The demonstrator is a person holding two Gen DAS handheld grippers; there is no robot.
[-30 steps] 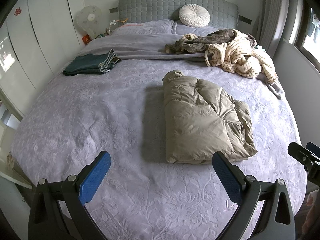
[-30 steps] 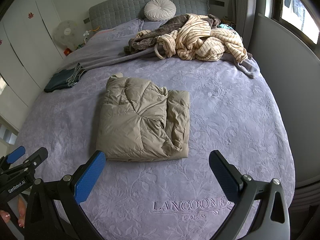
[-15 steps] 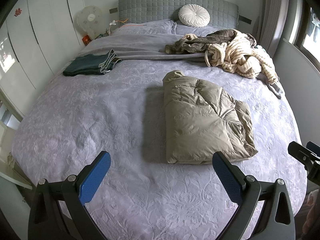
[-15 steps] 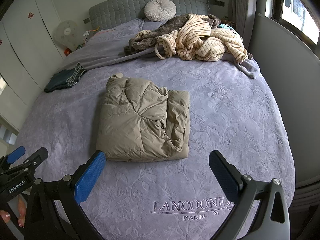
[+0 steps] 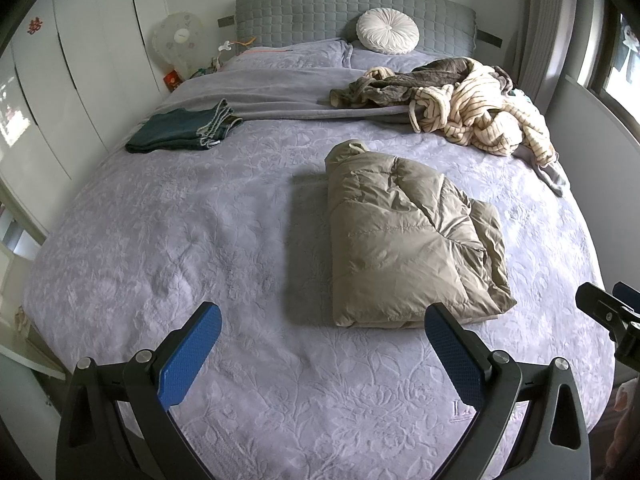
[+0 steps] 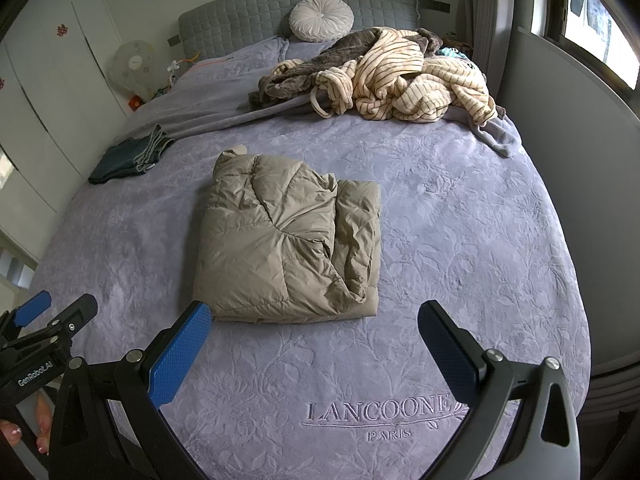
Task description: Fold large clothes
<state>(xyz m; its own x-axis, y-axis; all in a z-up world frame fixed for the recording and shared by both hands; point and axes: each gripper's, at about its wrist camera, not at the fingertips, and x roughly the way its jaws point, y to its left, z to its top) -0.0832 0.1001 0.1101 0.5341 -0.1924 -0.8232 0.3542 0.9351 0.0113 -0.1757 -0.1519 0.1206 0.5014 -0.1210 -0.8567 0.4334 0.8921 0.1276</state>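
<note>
A: Mid-bed (image 5: 168,240), khaki puffer jacket (image 5: 404,240) lies folded square. Tongs?
B: Left gripper (image 5: 322,338) & right gripper (image 6: 314,338) both spread, empty, off the fabric — prob. fold's done, striped pile (image 6: 404,84) next.

Big bed (image 5: 168,240) w/ purple embossed cover. On it: folded tan puffer jacket (image 5: 404,240) mid-bed, folded dark green clothes (image 5: 176,130) far left, messy striped robe pile (image 5: 472,112) far right, round white cushion (image 5: 387,31) by headboard.
</note>
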